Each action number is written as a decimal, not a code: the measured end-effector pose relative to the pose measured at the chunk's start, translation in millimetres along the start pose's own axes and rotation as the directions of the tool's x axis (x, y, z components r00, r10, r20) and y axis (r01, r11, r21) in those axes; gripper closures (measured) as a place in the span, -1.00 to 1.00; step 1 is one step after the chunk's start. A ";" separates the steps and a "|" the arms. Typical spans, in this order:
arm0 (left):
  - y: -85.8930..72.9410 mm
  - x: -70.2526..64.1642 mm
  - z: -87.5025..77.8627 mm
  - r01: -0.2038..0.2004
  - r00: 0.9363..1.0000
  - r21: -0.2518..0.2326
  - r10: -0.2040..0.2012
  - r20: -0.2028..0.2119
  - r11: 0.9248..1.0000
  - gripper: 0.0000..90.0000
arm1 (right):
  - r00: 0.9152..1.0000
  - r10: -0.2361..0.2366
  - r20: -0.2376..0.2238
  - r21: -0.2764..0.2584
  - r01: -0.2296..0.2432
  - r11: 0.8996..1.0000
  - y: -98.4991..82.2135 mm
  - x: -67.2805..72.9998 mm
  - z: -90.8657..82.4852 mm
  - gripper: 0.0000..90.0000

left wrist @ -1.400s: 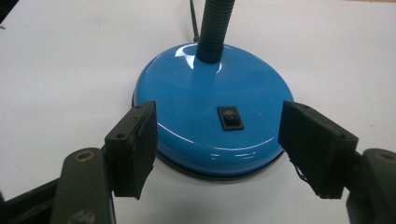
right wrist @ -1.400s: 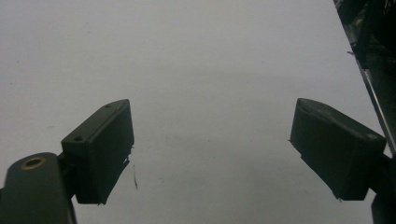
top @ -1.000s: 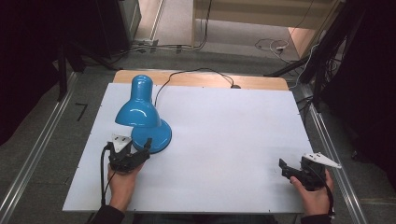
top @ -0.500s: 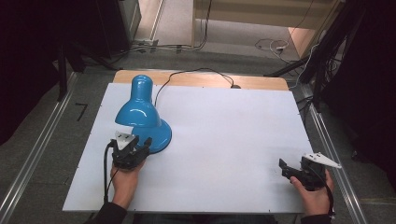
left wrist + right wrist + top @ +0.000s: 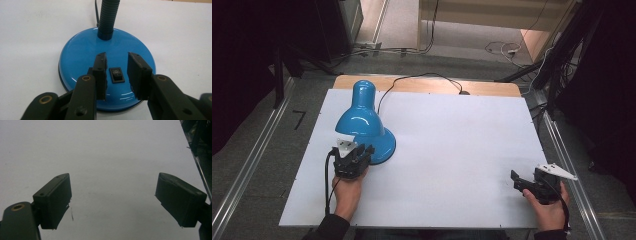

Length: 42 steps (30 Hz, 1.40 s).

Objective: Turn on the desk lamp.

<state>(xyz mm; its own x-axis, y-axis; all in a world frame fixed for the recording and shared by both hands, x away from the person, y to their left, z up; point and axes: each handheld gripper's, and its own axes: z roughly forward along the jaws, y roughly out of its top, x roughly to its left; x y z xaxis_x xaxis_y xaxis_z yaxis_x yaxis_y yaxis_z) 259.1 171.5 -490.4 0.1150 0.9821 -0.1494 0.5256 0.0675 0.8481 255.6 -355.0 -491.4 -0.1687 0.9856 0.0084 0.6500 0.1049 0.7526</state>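
The blue lamp (image 5: 364,127) stands at the worktop's (image 5: 462,150) left of centre. The left gripper (image 5: 115,75) hovers over its base, jaws just narrowed but apart, framing the rocker switch (image 5: 117,74), probably to press it. The right gripper (image 5: 532,186) idles at lower right, jaws wide.

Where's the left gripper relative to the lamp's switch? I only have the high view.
Observer: In the left gripper view, the left gripper is over the lamp base, jaws straddling the black rocker switch.
Operator: Pads on it?
Observer: No; the jaws have just been closing, but there are gaps on both sides of the switch.
Operator: Right gripper holding anything?
Observer: Nothing. The right gripper has its jaws wide apart over the bare white table.
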 end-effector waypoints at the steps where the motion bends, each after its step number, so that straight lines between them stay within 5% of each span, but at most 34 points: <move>1: 0.2 -0.1 0.7 0.000 1.000 0.000 0.000 -0.002 1.000 0.60 | 1.000 0.000 0.000 0.000 0.000 1.000 0.0 0.1 0.0 -0.74; 13: 1.3 -1.5 7.7 -0.010 1.000 0.012 0.011 -0.027 1.000 1.00 | 1.000 0.001 0.000 0.002 -0.001 1.000 -0.1 -0.3 0.2 -0.74; 42: -0.7 -4.3 17.2 -0.011 1.000 0.045 0.012 -0.007 0.999 1.00 | 1.000 0.005 0.000 0.001 -0.005 1.000 -0.1 -0.8 -0.2 -0.73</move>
<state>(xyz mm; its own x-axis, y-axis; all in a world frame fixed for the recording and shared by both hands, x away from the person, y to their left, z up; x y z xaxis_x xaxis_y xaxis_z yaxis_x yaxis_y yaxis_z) 272.7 164.2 -499.0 0.1154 0.9840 -0.1361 0.5613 0.0485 0.8262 255.5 -355.8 -491.4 -0.1654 0.9861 0.0125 0.6520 0.0998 0.7516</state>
